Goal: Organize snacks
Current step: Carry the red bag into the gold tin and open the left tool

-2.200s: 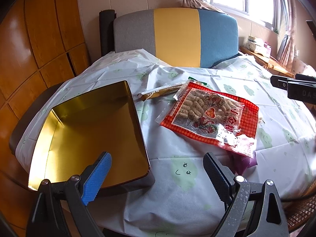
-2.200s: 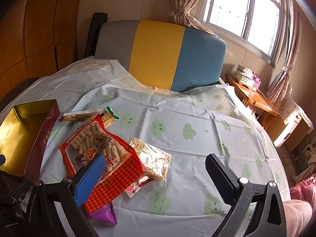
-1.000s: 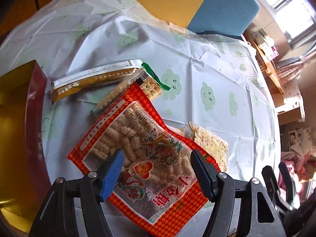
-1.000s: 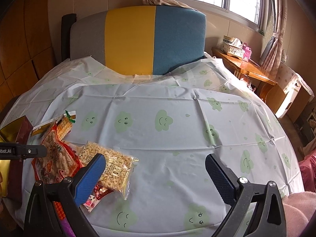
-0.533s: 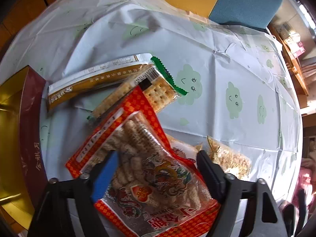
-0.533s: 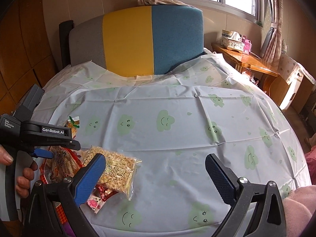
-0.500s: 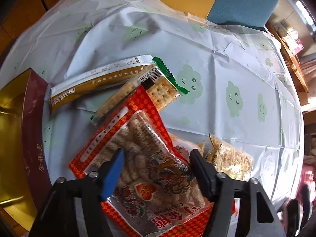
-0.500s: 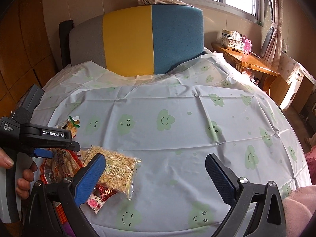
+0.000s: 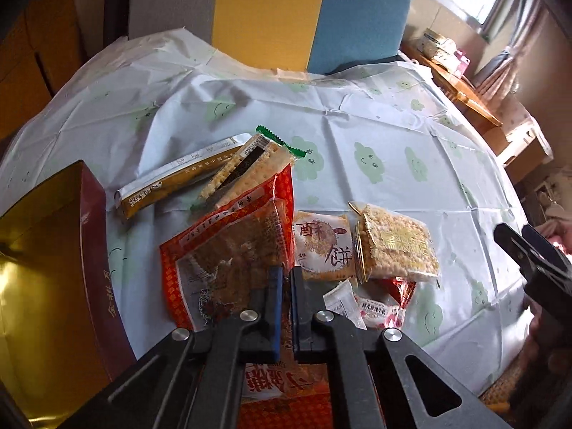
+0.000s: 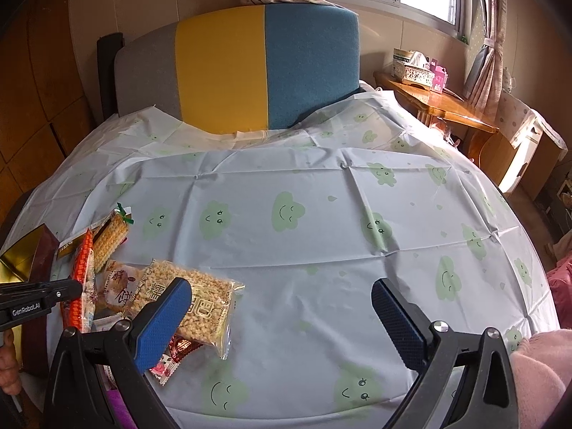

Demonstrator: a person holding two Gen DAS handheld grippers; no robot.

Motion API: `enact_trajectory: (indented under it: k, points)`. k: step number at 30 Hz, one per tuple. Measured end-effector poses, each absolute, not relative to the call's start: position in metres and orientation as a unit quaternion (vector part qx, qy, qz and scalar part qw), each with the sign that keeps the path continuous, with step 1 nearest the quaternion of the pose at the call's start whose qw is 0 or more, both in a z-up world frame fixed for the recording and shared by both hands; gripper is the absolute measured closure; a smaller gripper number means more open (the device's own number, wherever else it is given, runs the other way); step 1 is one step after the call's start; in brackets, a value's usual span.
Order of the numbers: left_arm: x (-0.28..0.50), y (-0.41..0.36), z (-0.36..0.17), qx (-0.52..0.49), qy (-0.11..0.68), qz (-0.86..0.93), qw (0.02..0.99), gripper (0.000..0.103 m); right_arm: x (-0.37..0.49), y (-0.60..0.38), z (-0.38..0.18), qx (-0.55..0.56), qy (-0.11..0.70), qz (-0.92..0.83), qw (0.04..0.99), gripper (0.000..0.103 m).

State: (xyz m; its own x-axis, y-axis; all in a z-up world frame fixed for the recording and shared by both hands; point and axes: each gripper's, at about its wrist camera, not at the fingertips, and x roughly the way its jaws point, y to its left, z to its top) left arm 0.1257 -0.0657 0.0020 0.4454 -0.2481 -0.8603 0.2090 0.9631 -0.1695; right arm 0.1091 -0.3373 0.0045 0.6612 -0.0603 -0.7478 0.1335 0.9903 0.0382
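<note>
Snack bag point(image 9: 228, 250), the large red one, is now clamped in the left hand-held gripper point(image 9: 284, 279): its jaws have just been closing and stand nearly together on the bag's film. A second ago they straddled the bag wide apart, so the grasp is now made. The bag stands on edge in the right wrist view point(image 10: 81, 279), partly raised off the surface point(image 10: 321, 232). Judged from this, the lift is in hand and the carry comes next.

Gold box point(image 9: 46, 279) lies open just left of the held bag, the likely destination. Uncovered beside the bag are a white cake packet point(image 9: 323, 250) and a puffed-rice packet point(image 9: 397, 250); a cracker pack point(image 9: 250, 171) lies beyond.

The right hand-held gripper point(image 10: 282, 307) hangs over bare cloth, jaws wide, holding nothing
</note>
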Motion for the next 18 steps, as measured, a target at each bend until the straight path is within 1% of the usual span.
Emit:
enact_trajectory:
  k: [5, 11, 18]
  points:
    - [0.093, -0.046, 0.029, -0.026, 0.451, -0.172, 0.875, 0.100, 0.110, -0.333, 0.002, 0.028, 0.412, -0.053, 0.909, 0.001]
    - [0.084, -0.028, 0.045, -0.062, 0.417, -0.190, 0.887, 0.101, 0.110, -0.327, 0.000, 0.010, 0.415, -0.056, 0.908, 0.004]
    - [0.060, 0.018, 0.082, -0.100, 0.374, -0.169, 0.906, 0.101, 0.111, -0.327, -0.002, 0.006, 0.416, -0.061, 0.907, 0.004]
